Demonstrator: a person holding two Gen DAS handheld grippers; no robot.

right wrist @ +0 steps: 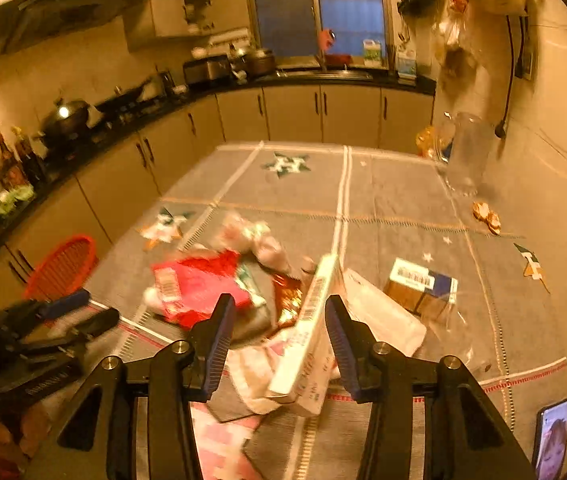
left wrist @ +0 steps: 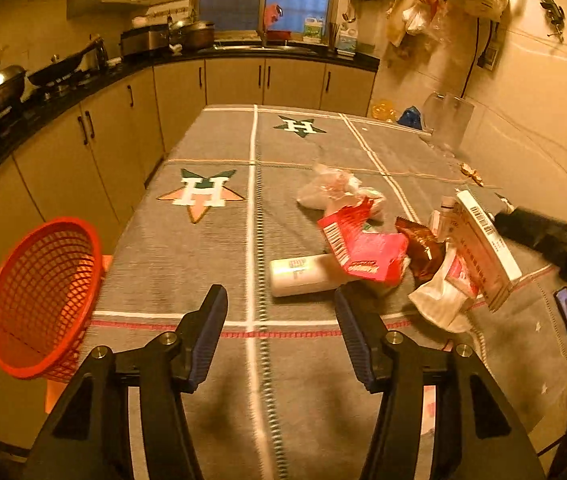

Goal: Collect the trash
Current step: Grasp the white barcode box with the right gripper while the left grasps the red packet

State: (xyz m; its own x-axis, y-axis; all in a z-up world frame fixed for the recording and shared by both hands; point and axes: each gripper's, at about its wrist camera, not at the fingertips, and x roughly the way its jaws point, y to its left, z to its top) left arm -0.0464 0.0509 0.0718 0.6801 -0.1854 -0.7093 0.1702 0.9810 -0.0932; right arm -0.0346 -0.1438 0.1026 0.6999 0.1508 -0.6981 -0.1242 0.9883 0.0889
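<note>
Trash lies heaped on the grey cloth-covered surface [left wrist: 187,264] of a kitchen, and we take the red packet [left wrist: 357,242] at the middle of the pile as our landmark. Just in front of the red packet lies a white bottle [left wrist: 303,276] on its side. Behind the red packet sits a crumpled clear plastic bag [left wrist: 329,188]. To the right of the red packet we see a brown foil wrapper [left wrist: 423,246], then a long cream box [left wrist: 485,244] tilted on edge over a white pouch [left wrist: 443,300]. Farther right of the red packet, in the right wrist view, a small blue-and-brown carton [right wrist: 421,288] lies apart from the heap. Well to the left of the red packet, a red mesh basket [left wrist: 43,296] tips off the edge of the surface.

Our left gripper [left wrist: 281,312] hangs near the white bottle, jaws parted and empty. Our right gripper [right wrist: 279,320] stands half open around the cream box [right wrist: 307,328], and we cannot tell whether the pads touch it. A phone [right wrist: 551,436] lies at the far right.
</note>
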